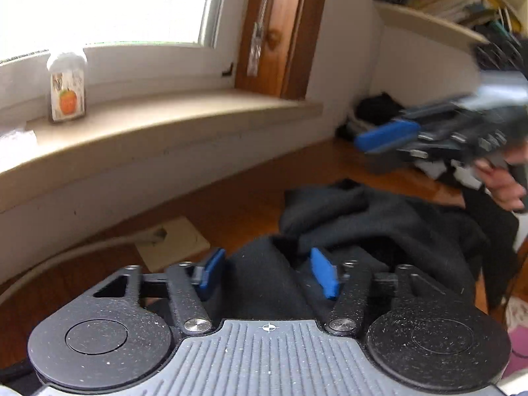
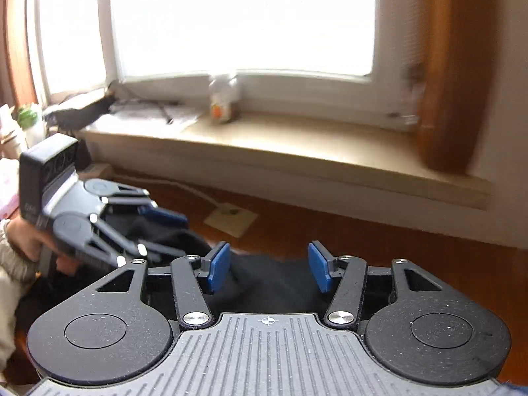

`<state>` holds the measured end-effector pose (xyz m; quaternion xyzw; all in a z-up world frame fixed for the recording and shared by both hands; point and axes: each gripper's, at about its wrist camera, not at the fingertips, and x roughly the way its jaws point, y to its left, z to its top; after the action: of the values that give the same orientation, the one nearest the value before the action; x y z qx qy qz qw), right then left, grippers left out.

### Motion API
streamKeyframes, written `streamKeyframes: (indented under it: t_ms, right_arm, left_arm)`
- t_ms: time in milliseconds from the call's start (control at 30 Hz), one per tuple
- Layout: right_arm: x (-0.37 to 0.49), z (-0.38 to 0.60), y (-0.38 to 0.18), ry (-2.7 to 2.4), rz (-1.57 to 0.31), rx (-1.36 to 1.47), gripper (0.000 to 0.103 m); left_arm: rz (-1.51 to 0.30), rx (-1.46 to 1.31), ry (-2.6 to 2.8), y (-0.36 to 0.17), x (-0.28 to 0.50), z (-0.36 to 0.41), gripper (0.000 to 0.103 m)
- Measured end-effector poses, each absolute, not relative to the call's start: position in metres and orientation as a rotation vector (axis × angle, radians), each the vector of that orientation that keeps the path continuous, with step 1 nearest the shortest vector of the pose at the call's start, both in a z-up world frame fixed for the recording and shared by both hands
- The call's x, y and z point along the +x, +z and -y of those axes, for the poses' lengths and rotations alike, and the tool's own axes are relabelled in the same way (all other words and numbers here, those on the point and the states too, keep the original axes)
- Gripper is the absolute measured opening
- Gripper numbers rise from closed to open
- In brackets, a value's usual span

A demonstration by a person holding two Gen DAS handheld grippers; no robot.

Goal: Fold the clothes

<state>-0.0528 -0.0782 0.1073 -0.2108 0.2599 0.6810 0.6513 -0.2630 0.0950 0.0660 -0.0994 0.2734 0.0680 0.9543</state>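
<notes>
Item: dark garment [image 1: 379, 217], crumpled on the wooden floor [image 1: 231, 211]. Left tongs [image 1: 269, 272] and right tongs [image 2: 269, 267] stood released, cloth between, unpinched. Advice: 2 separate hem corners wanted gripping before lifting.

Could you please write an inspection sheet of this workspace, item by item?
Surface: wooden floor, partly bare.
Job's things: dark garment, crumpled on the floor.
Clutter: bottle on the windowsill; pile of clothes near the wall; pale square plate on the floor.
Grippers: left gripper open, dark cloth between its pads, no pinch visible; right gripper open above the garment.
Cables: white cable along the floor by the wall.
Surroundings: bright window, bookshelf.
</notes>
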Motion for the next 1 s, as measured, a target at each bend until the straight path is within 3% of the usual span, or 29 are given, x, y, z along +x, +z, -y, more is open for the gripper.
streamKeyframes:
  t_ms: [167,233,300,333,400,467,533,867,1000]
  right_arm:
    - [-0.072,0.019,0.069,1.517,-0.687,-0.662,0.053]
    - [-0.076,0.013,0.057,1.497,-0.7,-0.723,0.055]
    - [-0.074,0.013,0.051,1.479,-0.716,-0.734,0.055]
    - [-0.072,0.015,0.049,1.477,-0.723,-0.732,0.055]
    - [-0.069,0.02,0.048,1.483,-0.726,-0.732,0.047]
    - [-0.068,0.027,0.05,1.478,-0.698,-0.729,0.022]
    - [-0.068,0.038,0.057,1.459,-0.627,-0.72,0.011]
    - [-0.01,0.176,0.155,1.24,-0.315,-0.468,0.008]
    - [0.023,0.216,0.141,1.201,-0.425,-0.507,0.009]
  left_arm:
    - [-0.582,-0.219,0.112,0.059,-0.261,-0.1,0.038]
    - [-0.591,-0.21,0.111,0.056,-0.257,-0.099,0.028]
    - [-0.596,-0.194,0.123,0.054,-0.254,-0.098,0.008]
    - [-0.598,-0.185,0.131,0.054,-0.254,-0.097,0.006]
    - [-0.594,-0.168,0.145,0.054,-0.255,-0.094,0.005]
    - [-0.587,-0.149,0.161,0.056,-0.258,-0.09,0.004]
    - [-0.562,-0.125,0.191,0.06,-0.262,-0.085,0.004]
    - [-0.427,-0.107,0.389,0.115,-0.29,-0.098,0.004]
    - [-0.443,-0.118,0.386,0.114,-0.287,-0.107,0.004]
